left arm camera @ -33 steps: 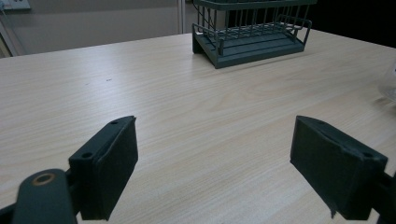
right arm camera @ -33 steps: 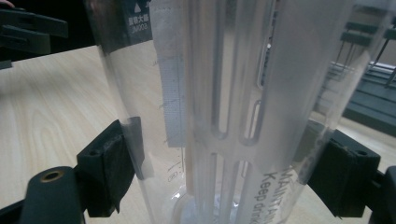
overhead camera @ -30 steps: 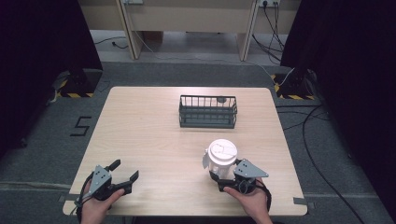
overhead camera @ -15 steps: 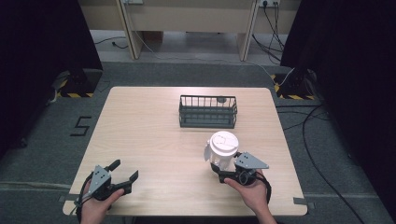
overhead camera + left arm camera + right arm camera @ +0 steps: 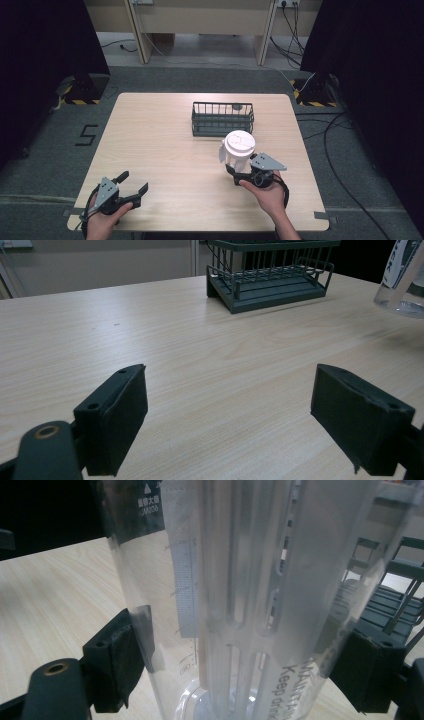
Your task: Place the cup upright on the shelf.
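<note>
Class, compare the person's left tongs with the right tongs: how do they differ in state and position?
The left tongs stand open and hold nothing, while the right tongs are shut on the clear jug with a white lid. The left tongs sit at the near left corner of the table; the right tongs sit right of centre, nearer the dark wire basket. Both are black, two-jawed and hand-held.

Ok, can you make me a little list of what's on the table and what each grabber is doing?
table: light wood
basket: dark wire, far middle
jug: clear plastic, white lid, off the table
right gripper: jaws shut on the jug
left gripper: jaws open, holding nothing, near left edge
</note>
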